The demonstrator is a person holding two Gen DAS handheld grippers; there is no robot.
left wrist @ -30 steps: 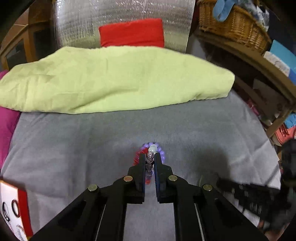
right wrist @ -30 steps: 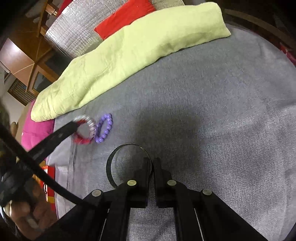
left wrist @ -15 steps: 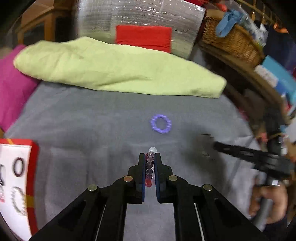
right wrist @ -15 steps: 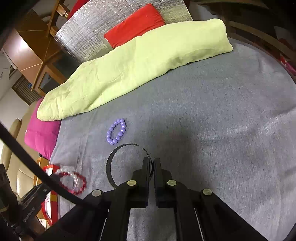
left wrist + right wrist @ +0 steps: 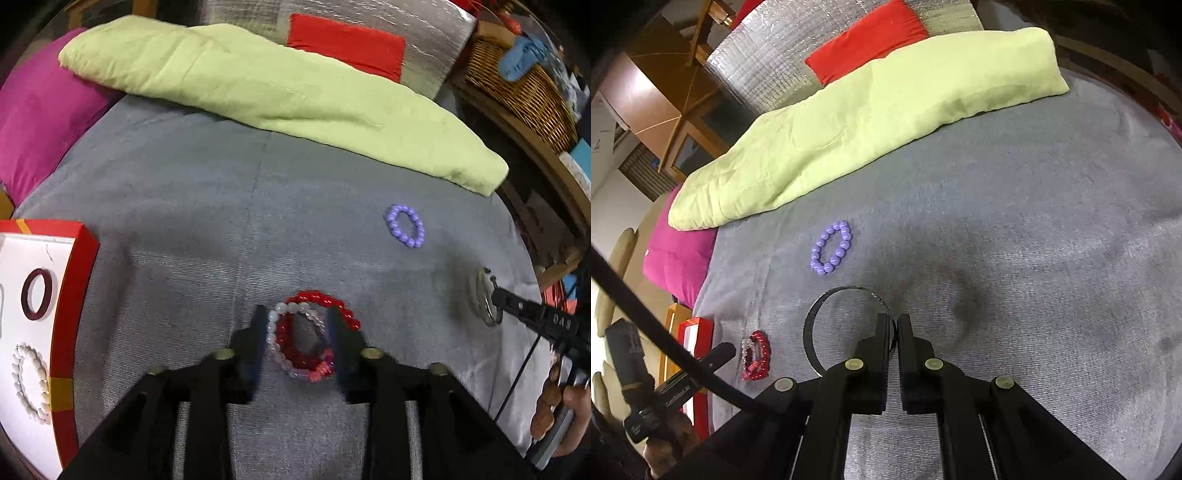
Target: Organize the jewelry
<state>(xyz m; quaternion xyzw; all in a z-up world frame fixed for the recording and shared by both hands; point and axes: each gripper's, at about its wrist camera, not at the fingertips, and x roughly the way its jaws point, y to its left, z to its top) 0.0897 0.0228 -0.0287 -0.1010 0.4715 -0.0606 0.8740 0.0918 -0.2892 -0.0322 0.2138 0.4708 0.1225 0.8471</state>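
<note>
Grey bedcover [image 5: 207, 206] spreads under everything, and on it lies a red bead bracelet [image 5: 317, 332] tangled with a pale bead bracelet [image 5: 275, 332]. Both sit between the fingers of the left gripper [image 5: 295, 332], whose jaws have just been opening and now stand apart, seemingly off the beads. Beside them to the left, a red-rimmed tray [image 5: 75, 295] holds other bracelets. Farther off lies a purple bead bracelet [image 5: 832, 247]. The right gripper [image 5: 894, 332] is clamped on a dark bangle [image 5: 812, 332].
</note>
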